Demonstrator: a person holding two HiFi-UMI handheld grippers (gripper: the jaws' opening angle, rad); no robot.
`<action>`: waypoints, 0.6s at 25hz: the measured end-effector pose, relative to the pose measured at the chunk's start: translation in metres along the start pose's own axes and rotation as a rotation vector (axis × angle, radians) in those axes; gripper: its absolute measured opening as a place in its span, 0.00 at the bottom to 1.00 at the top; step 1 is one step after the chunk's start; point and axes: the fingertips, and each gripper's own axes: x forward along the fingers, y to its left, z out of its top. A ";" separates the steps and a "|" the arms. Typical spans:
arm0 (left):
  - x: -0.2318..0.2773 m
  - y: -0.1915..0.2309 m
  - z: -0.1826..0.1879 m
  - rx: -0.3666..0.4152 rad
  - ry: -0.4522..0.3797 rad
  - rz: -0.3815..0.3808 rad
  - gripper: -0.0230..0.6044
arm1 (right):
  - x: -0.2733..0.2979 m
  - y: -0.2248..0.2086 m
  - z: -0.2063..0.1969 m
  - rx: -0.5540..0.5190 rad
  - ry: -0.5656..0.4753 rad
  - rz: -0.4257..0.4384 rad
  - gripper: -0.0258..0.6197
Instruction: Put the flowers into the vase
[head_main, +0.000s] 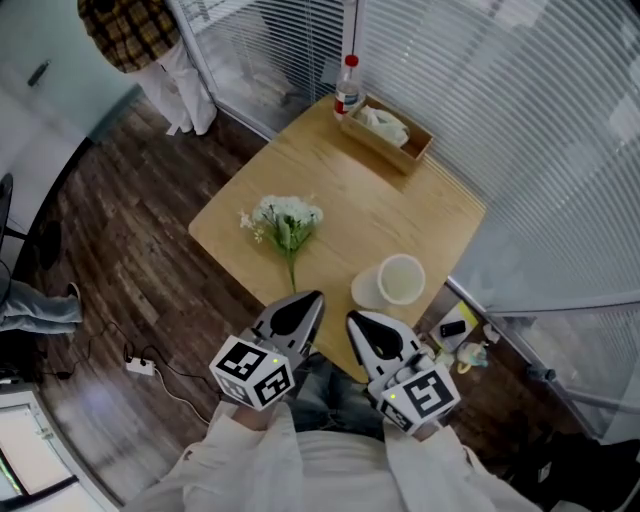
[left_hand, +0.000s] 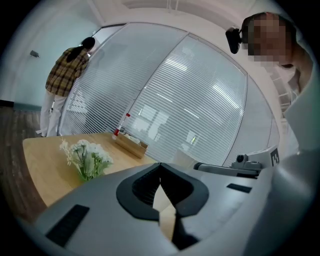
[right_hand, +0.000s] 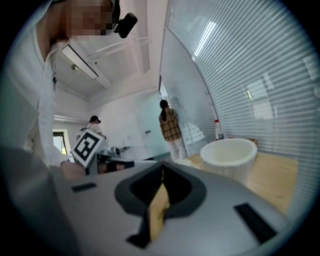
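Both hands are held close together low in front of the person, white sleeves (head_main: 300, 460) drawn in, each holding a gripper over the near corner of the table (head_main: 330, 190). The left gripper (head_main: 310, 298) and the right gripper (head_main: 357, 319) lie side by side, a little apart, aimed forward across the table and tipped slightly down. Their marker cubes sit at the back toward the body. In each gripper view the two jaws meet along a closed seam, with nothing between them.

The vase (head_main: 400, 280), white and round, stands upright by the near-right edge, just ahead of the right gripper, its mouth facing up. The flowers are not in it. At the far corner a shallow wooden tray (head_main: 412, 148) holds something white and crumpled. A bottle (head_main: 347, 88) with a red cap stands just beside the tray's far end.

The flowers (head_main: 285, 222) lie flat on the table, left of the vase and well apart from it, on the near-left side of the table. Their long axis runs roughly from the near corner toward the far one. The white blooms are at the far end, and the thin green stem points back at the left gripper, ending just short of its tip.

A person in a plaid shirt (head_main: 130, 30) stands beyond the far-left edge.
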 end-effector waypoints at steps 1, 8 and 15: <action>0.001 0.005 -0.001 -0.006 0.004 0.005 0.05 | 0.003 0.000 -0.002 0.002 0.006 0.002 0.06; 0.005 0.039 0.004 -0.061 -0.015 0.022 0.05 | 0.019 0.004 -0.014 0.019 0.045 0.022 0.06; 0.014 0.079 0.012 -0.083 -0.025 0.108 0.10 | 0.031 -0.001 -0.032 0.052 0.101 0.024 0.06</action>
